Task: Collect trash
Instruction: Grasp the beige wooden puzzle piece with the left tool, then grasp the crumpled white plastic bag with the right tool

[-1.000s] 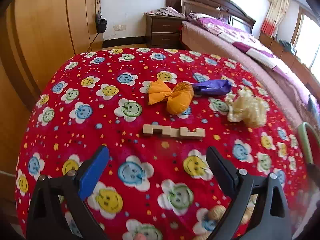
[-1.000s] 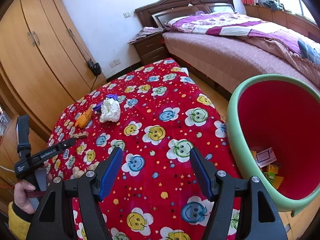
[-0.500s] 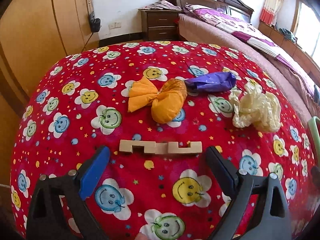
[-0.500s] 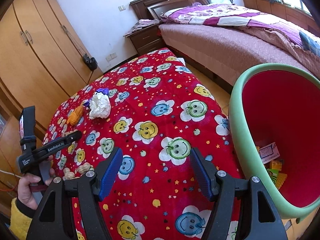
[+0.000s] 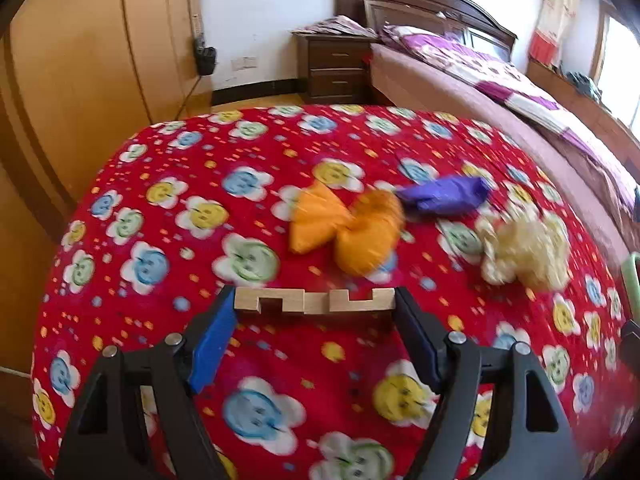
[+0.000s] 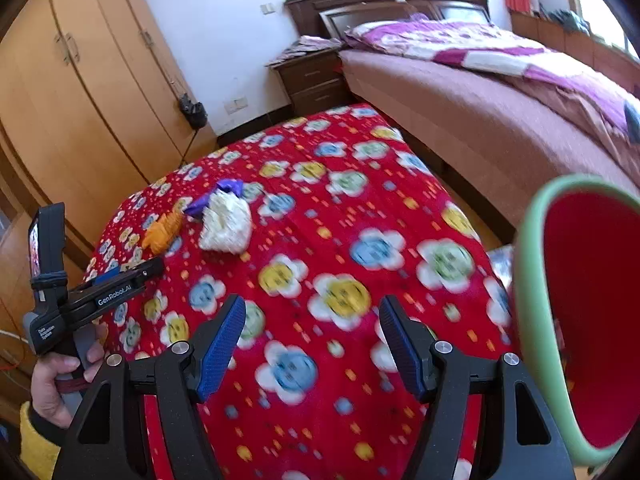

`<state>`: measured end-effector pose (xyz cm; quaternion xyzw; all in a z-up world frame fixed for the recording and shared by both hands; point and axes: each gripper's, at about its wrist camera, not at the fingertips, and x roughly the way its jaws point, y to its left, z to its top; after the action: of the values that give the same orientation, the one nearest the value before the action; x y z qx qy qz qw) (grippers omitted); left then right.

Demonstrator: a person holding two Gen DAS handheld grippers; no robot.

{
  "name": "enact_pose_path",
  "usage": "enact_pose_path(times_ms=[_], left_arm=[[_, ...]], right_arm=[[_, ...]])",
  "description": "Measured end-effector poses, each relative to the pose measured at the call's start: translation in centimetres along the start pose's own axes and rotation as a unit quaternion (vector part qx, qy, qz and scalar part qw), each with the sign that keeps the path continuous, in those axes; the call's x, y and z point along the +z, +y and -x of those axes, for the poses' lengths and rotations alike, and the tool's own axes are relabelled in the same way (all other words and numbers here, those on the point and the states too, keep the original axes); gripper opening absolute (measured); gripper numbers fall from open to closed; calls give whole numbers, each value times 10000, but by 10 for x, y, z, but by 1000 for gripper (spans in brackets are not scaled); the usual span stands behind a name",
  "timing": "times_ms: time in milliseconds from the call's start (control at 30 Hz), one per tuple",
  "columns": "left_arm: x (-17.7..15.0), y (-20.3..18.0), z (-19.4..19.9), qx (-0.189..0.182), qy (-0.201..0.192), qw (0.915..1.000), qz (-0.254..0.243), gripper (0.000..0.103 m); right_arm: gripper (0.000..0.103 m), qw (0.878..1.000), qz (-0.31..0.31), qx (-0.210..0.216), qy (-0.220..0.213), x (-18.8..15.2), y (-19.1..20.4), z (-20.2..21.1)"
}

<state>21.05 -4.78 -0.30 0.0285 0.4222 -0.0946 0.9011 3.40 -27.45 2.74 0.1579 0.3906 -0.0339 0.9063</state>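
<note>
Item: notched wooden piece [image 5: 315, 300], pale, lying flat on the red smiley-flower cloth [image 5: 160, 240], set directly between the fingertips of the left gripper [image 5: 315, 312]. Jaws are closing on it; the tips flank its two ends, and contact cannot be told through the blur.

Just beyond it: orange wrapper [image 5: 348, 226], twisted at the middle. Behind that, touching its far end, a purple wrapper [image 5: 444, 194]. To the right, a crumpled cream bag [image 5: 524, 248], apart from the block. Nothing lies between gripper and block.

Right gripper [image 6: 312, 332]: partly open, nothing between the pads, over bare cloth. Green-rimmed red bin [image 6: 536, 280] stands just right of it. A hand [image 6: 60, 380] holds the left gripper's handle at the far left.

Change from a second earlier: the wooden piece lay well ahead of the left fingertips, which stood wider; now it sits between them. The right gripper's opening is unchanged.
</note>
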Motion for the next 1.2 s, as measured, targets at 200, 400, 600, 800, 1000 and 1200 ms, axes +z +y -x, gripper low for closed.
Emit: enact_pose_path(times_ms=[200, 400, 600, 800, 1000, 1200], left_arm=[[13, 30, -2, 150, -155, 9990, 396, 77], [14, 46, -6, 77, -256, 9978, 603, 77], [11, 42, -6, -75, -271, 9984, 486, 77], [7, 39, -4, -204, -233, 9983, 497, 77], [6, 35, 2, -200, -267, 9983, 469, 77], [6, 25, 24, -260, -437, 9980, 388, 77]], right_arm=[[71, 9997, 211, 127, -73, 22, 26, -22], [71, 9992, 313, 226, -26, 34, 47, -57], [52, 9994, 257, 218, 106, 32, 54, -82], [28, 9987, 402, 234, 214, 26, 58, -88], [21, 9987, 402, 297, 84, 23, 56, -75], [21, 9981, 409, 389, -245, 16, 52, -39]])
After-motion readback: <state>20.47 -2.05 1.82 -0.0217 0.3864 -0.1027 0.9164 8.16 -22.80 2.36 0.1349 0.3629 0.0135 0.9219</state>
